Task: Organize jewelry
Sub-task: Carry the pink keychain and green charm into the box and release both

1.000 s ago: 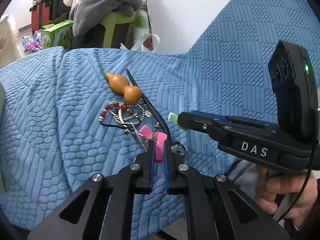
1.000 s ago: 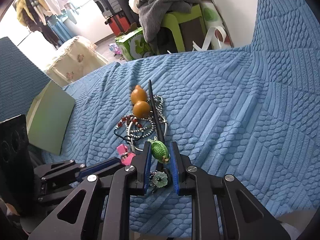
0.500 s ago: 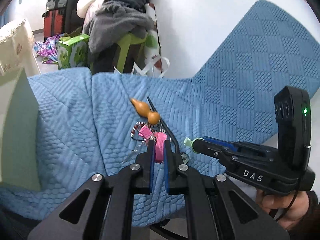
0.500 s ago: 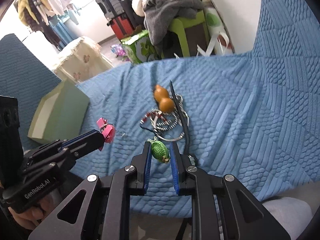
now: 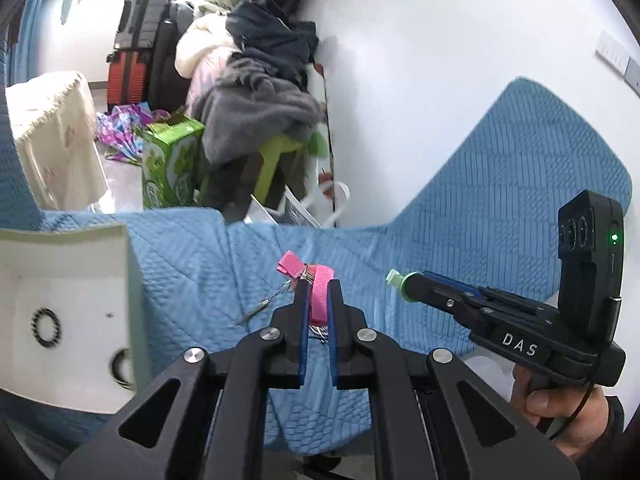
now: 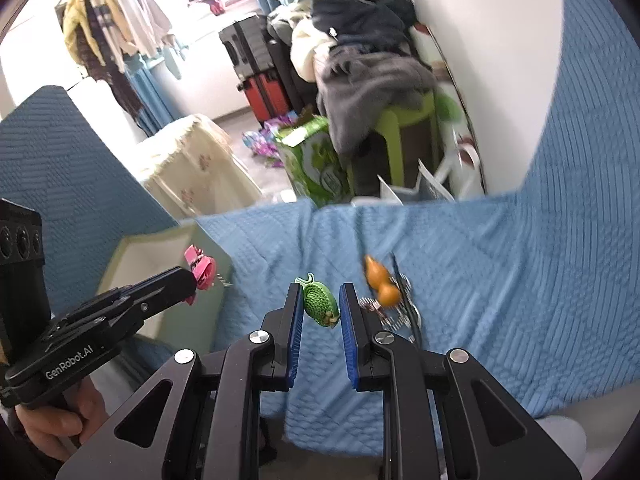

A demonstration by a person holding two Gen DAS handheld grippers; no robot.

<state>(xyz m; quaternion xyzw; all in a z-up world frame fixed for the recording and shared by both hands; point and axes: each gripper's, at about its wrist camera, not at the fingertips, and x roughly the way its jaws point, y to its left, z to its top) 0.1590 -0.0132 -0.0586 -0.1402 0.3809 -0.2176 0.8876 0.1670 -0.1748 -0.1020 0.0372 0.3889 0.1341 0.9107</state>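
Note:
My left gripper (image 5: 318, 286) is shut on a pink ribbon charm (image 5: 320, 284) with a small chain hanging from it, held above the blue quilted cover beside a pale green box (image 5: 72, 304). The box holds dark bead rings (image 5: 46, 326). My right gripper (image 6: 320, 300) is shut on a green woven charm (image 6: 320, 305); it also shows in the left wrist view (image 5: 400, 284). An orange gourd pendant (image 6: 380, 282), a black stick and beaded chains (image 6: 394, 316) lie on the cover right of the right gripper. The left gripper shows in the right wrist view (image 6: 196, 276), over the box (image 6: 160, 280).
The blue quilted cover (image 6: 500, 280) spreads over the seat and rises at the right. Beyond its far edge stand a green stool with piled clothes (image 5: 260, 120), a green carton (image 5: 168, 168), suitcases (image 5: 136, 48) and a cream-covered stand (image 5: 52, 136).
Both grippers have lifted away from the jewelry pile with their charms. The left gripper has swung left toward the box, which now fills the left of its view.

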